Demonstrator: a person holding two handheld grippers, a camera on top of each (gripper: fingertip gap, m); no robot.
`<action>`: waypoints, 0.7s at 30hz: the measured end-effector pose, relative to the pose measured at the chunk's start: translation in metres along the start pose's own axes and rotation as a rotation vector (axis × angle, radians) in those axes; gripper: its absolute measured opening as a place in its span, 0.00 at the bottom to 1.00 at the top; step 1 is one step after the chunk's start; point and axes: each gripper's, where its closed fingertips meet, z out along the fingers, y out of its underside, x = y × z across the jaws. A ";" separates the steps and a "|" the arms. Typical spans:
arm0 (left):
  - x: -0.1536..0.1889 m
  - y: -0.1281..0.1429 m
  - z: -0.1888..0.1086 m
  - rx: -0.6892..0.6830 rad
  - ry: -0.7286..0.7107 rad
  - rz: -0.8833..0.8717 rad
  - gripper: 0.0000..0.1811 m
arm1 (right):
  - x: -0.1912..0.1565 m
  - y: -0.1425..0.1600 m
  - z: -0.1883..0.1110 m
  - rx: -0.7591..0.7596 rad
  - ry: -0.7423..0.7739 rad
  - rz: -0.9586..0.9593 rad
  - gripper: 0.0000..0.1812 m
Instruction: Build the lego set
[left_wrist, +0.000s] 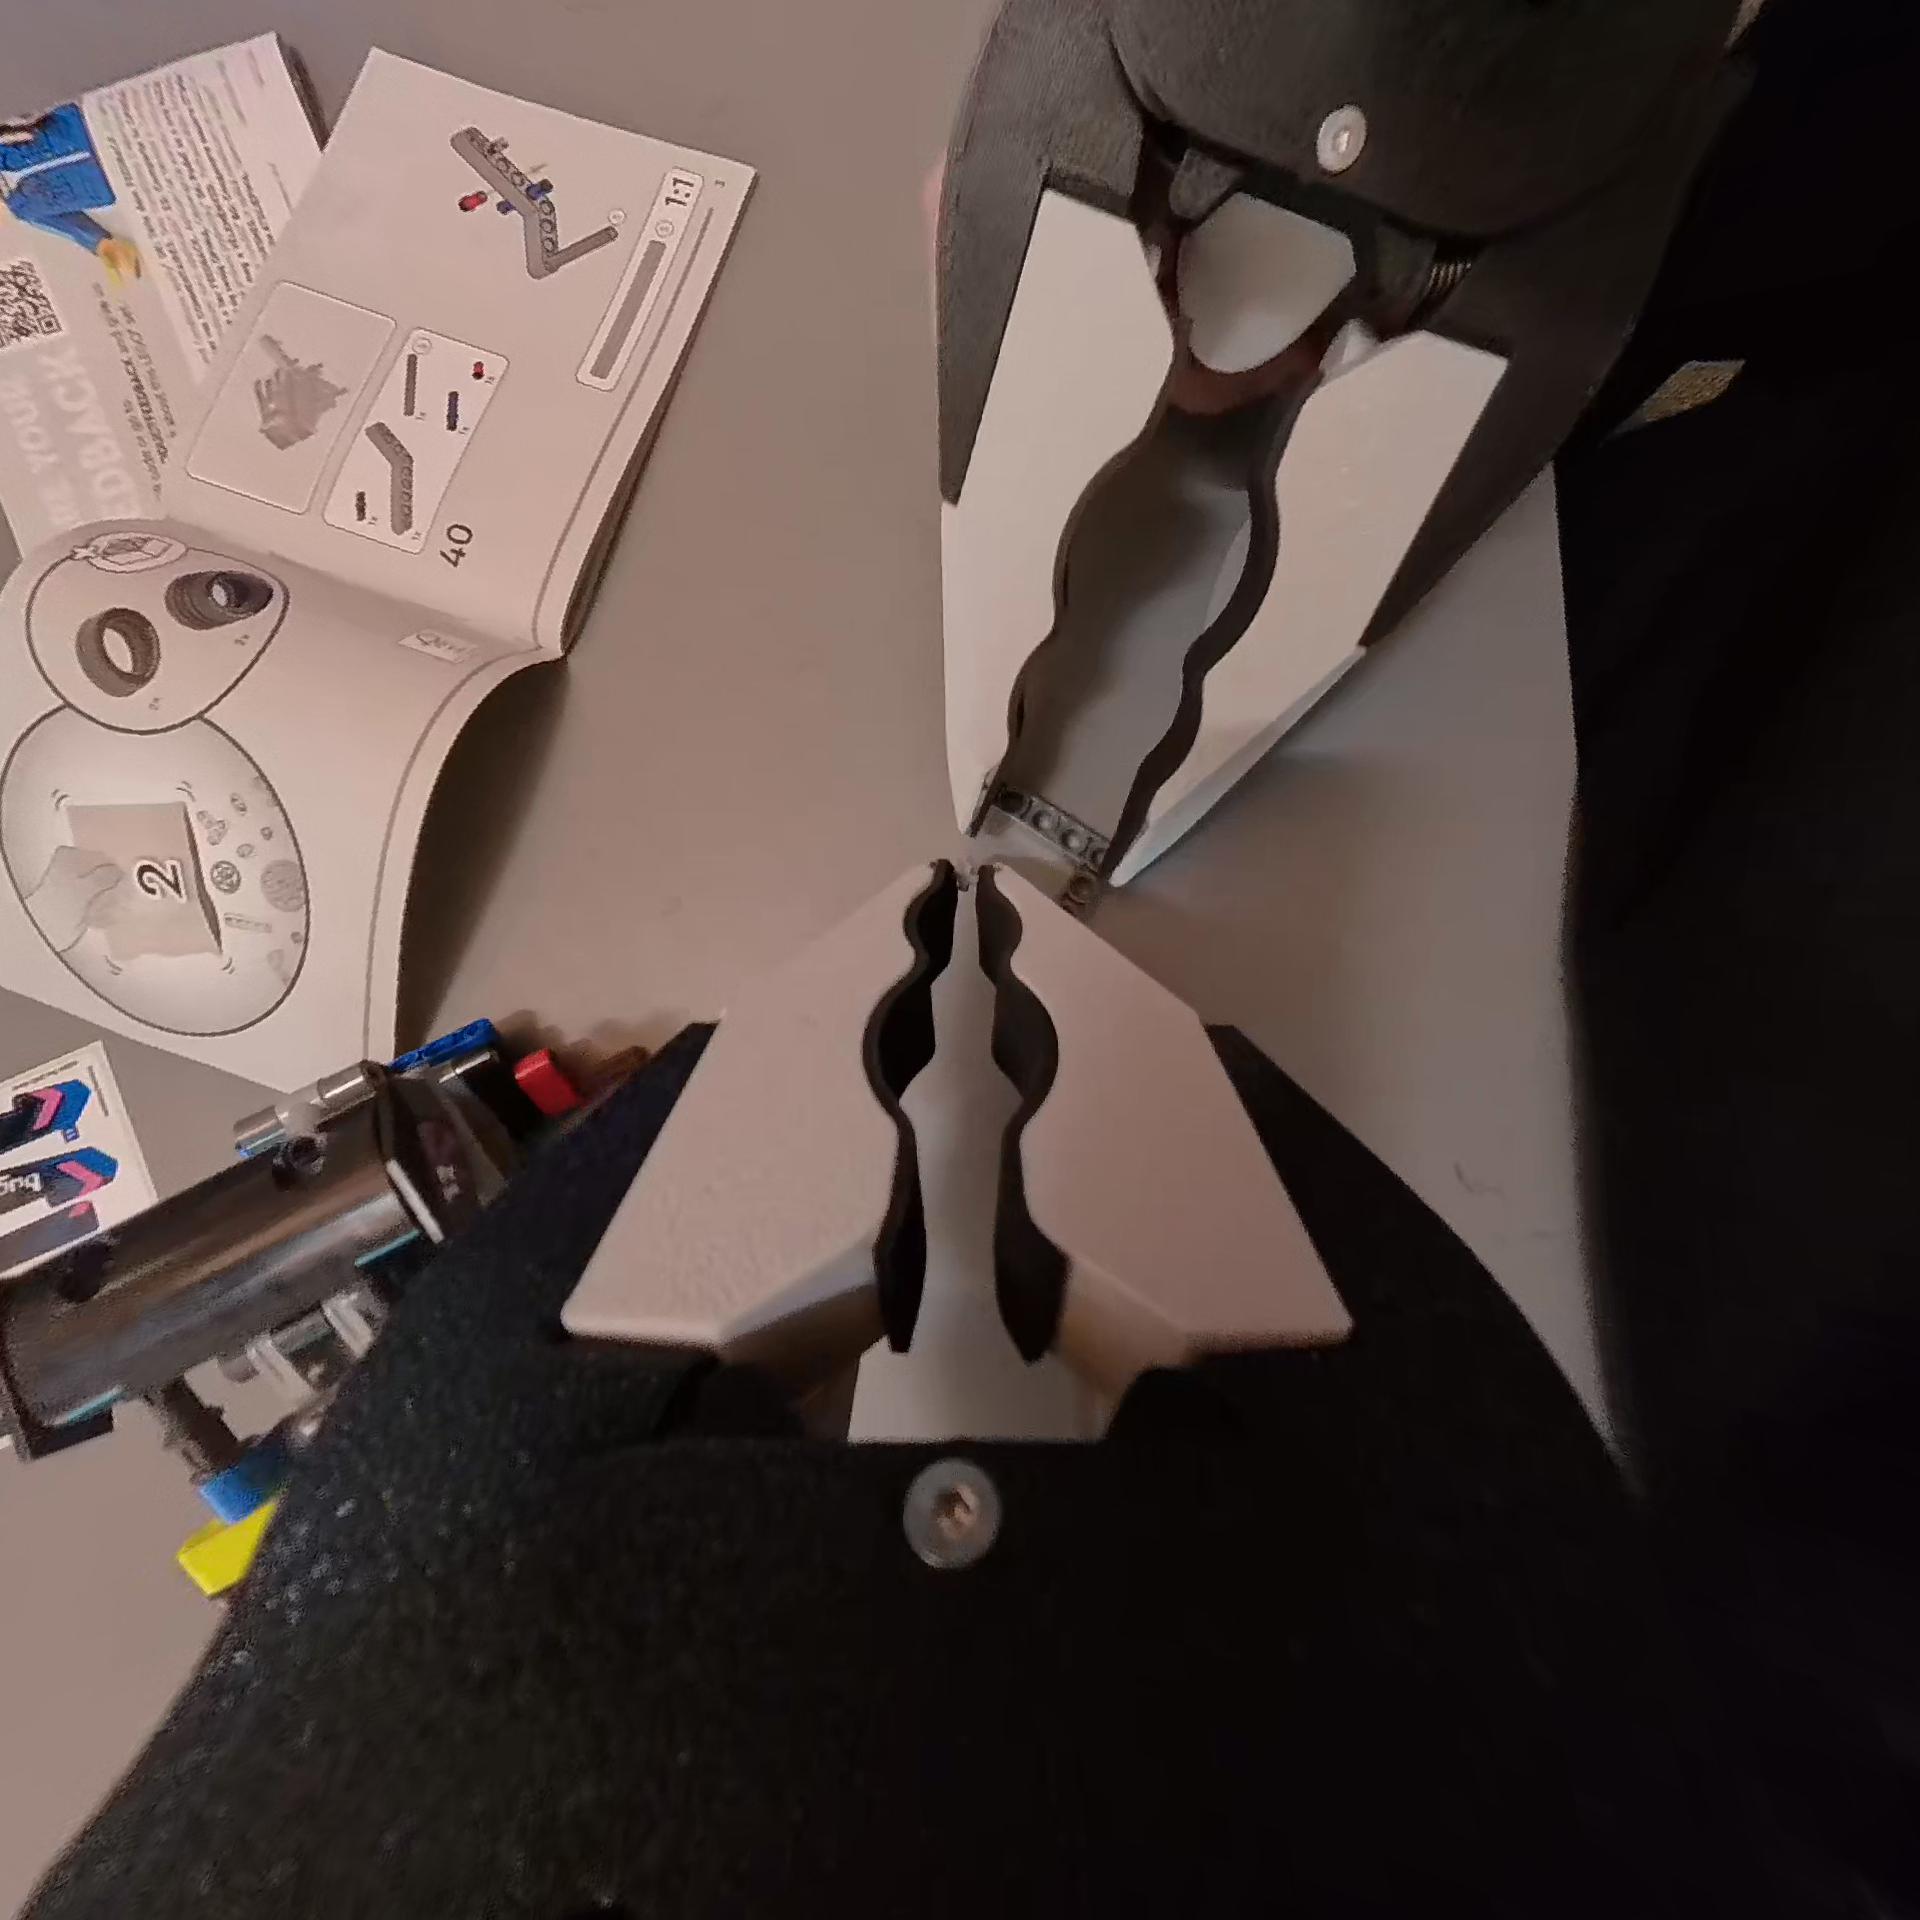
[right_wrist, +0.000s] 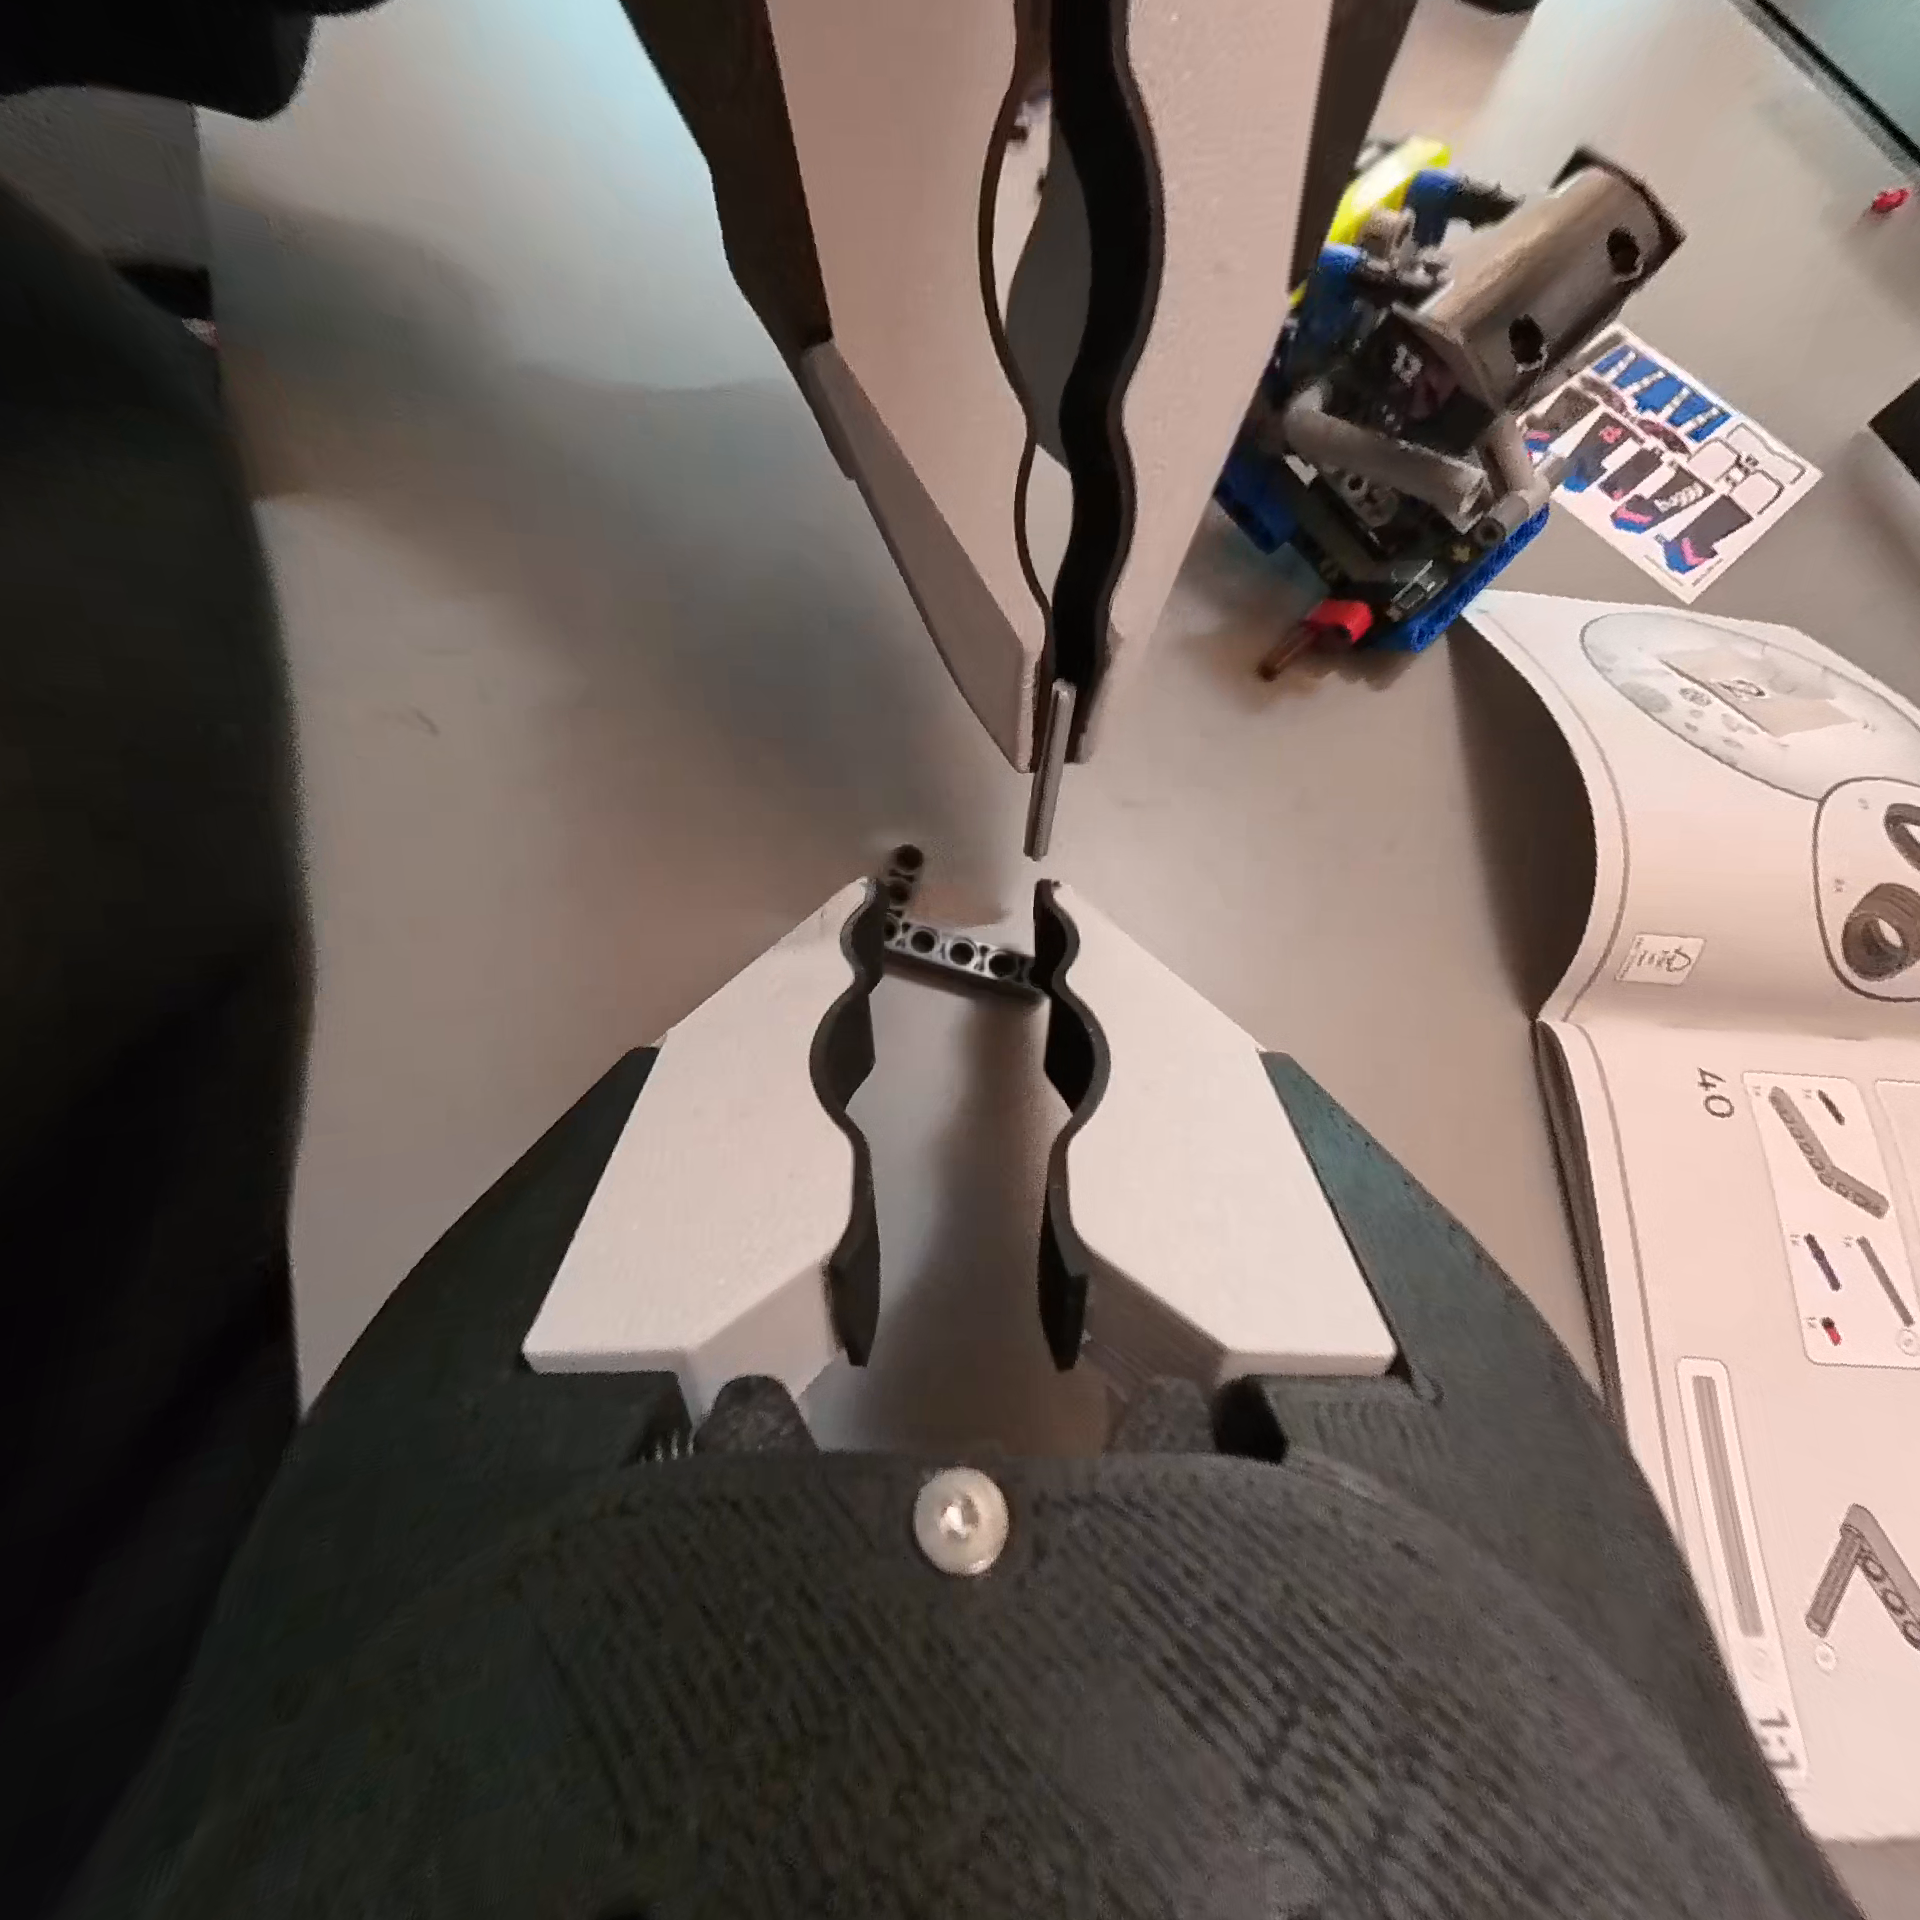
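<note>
A: Grey plastic was what each one carried. The right hand-held gripper (right_wrist: 951, 899) pinched a dark grey perforated beam (right_wrist: 961, 964) crosswise between its tips, the bent end (right_wrist: 902, 864) poking out past the finger at 10 o'clock.

B: And the left hand-held gripper (left_wrist: 961, 873)?

A: Pressed almost together on a thin light grey axle (right_wrist: 1047, 774), which stuck out of its tips, its end just short of the beam and not touching. In the left wrist view the axle itself was barely visible.

B: Where was the rest of the set?

A: On the grey counter (left_wrist: 790, 582). The half-built model (right_wrist: 1455, 436), blue, grey and yellow, stood at 1 o'clock in the right wrist view, with a sticker sheet (right_wrist: 1673, 457) just beside it. The open instruction booklet (left_wrist: 343, 540) lay at 10 o'clock in the left wrist view.

B: Any trays or boxes?

A: I couldn't see one; the only loose bit was a small red piece (right_wrist: 1891, 197) far off at 2 o'clock.
</note>
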 end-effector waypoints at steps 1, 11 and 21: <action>0.001 0.001 -0.001 0.000 0.002 0.000 0.01 | -0.001 -0.003 -0.001 0.010 -0.006 0.015 0.14; 0.019 0.005 -0.006 0.000 0.063 0.028 0.01 | -0.009 0.009 0.009 -0.052 -0.048 -0.034 0.09; 0.019 0.009 0.004 -0.081 0.051 0.099 0.01 | -0.010 0.009 0.010 -0.055 -0.107 -0.014 0.06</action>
